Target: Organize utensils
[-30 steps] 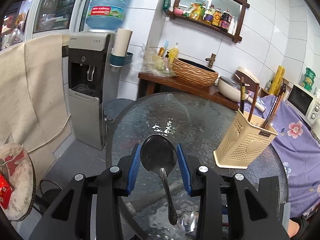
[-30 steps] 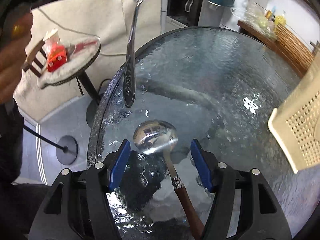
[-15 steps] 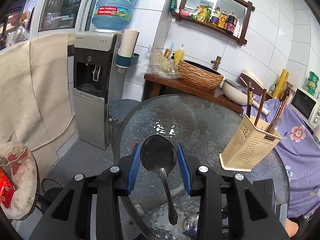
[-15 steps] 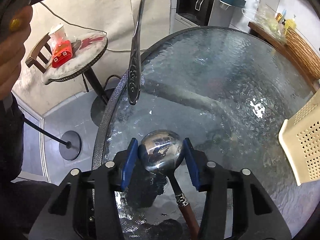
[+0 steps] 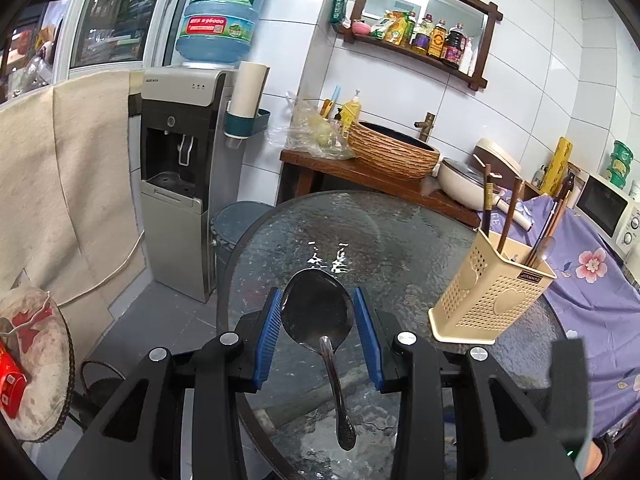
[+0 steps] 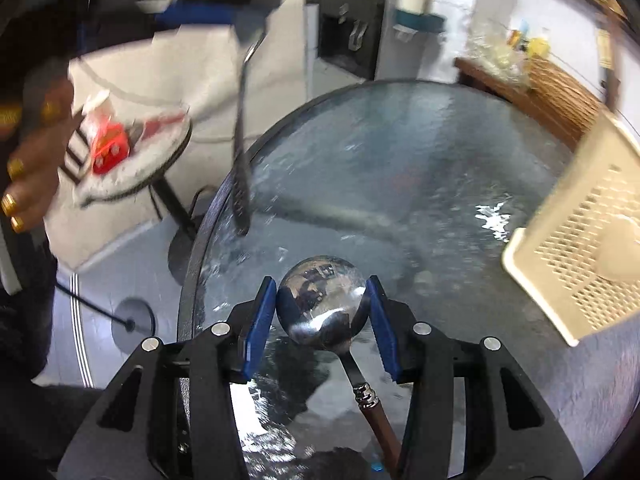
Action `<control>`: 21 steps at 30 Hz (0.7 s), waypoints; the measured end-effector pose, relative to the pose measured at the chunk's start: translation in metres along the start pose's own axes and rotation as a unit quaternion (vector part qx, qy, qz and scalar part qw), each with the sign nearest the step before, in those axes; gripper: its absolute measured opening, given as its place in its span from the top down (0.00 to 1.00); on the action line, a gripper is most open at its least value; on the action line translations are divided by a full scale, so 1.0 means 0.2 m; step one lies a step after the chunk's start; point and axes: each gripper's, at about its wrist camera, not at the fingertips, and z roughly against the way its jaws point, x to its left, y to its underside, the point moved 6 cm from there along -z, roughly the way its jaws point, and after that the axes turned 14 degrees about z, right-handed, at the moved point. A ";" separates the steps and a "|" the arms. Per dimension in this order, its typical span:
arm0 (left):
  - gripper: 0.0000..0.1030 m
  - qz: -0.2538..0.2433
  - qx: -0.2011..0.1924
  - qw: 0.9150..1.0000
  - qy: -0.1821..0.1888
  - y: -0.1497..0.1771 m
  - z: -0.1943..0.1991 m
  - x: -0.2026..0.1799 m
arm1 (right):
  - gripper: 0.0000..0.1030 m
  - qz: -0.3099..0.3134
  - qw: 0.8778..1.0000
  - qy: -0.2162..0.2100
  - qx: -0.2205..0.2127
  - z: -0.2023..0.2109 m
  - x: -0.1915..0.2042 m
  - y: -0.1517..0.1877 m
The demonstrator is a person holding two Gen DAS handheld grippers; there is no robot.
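Left wrist view: left gripper [image 5: 317, 322] closed onto the bowl of a steel spoon [image 5: 317, 314], blue pads against both bowl edges; the handle hangs down toward the camera, above the round glass table [image 5: 400, 236]. The cream perforated utensil holder [image 5: 490, 294] stands on the table's right part, well apart from the spoon, with chopsticks and other long utensils upright inside. Behind the table: water dispenser [image 5: 180, 184], woven basket [image 5: 392, 154] on a wooden counter, and a wall shelf of bottles [image 5: 420, 36].

Right wrist view (motion-blurred): right gripper [image 6: 322, 312] clamped on the bowl of a wooden-handled spoon [image 6: 322, 306], pads touching its sides; handle runs back under the gripper. Whether it touches the glass cannot be told. The holder's corner fills the right edge. Upper left, the other gripper holds its spoon hanging handle-down over the table rim. A stool [image 6: 132, 160] carrying a red object stands beyond the rim.
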 end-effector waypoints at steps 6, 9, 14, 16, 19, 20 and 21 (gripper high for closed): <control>0.65 -0.016 0.007 1.000 0.016 0.04 0.00 -0.10 | 0.55 -0.057 0.997 0.027 -0.054 0.22 -0.14 0.03; 0.65 -0.024 0.013 0.999 0.026 0.06 -0.01 -0.17 | 0.55 -0.090 0.992 0.032 -0.079 0.32 -0.20 0.06; 0.65 -0.041 0.022 0.998 0.040 0.11 -0.02 -0.28 | 0.55 -0.123 0.985 0.048 -0.109 0.46 -0.27 0.10; 0.65 -0.047 0.025 0.997 0.048 0.13 -0.01 -0.32 | 0.55 -0.135 0.983 0.048 -0.117 0.50 -0.30 0.11; 0.65 -0.055 0.029 0.996 0.059 0.15 -0.01 -0.39 | 0.55 -0.146 0.980 0.053 -0.127 0.56 -0.32 0.13; 0.65 -0.058 0.031 0.996 0.063 0.16 0.00 -0.41 | 0.55 -0.149 0.979 0.056 -0.130 0.58 -0.33 0.14; 0.65 -0.060 0.033 0.995 0.067 0.17 0.00 -0.43 | 0.55 -0.152 0.978 0.057 -0.133 0.60 -0.33 0.15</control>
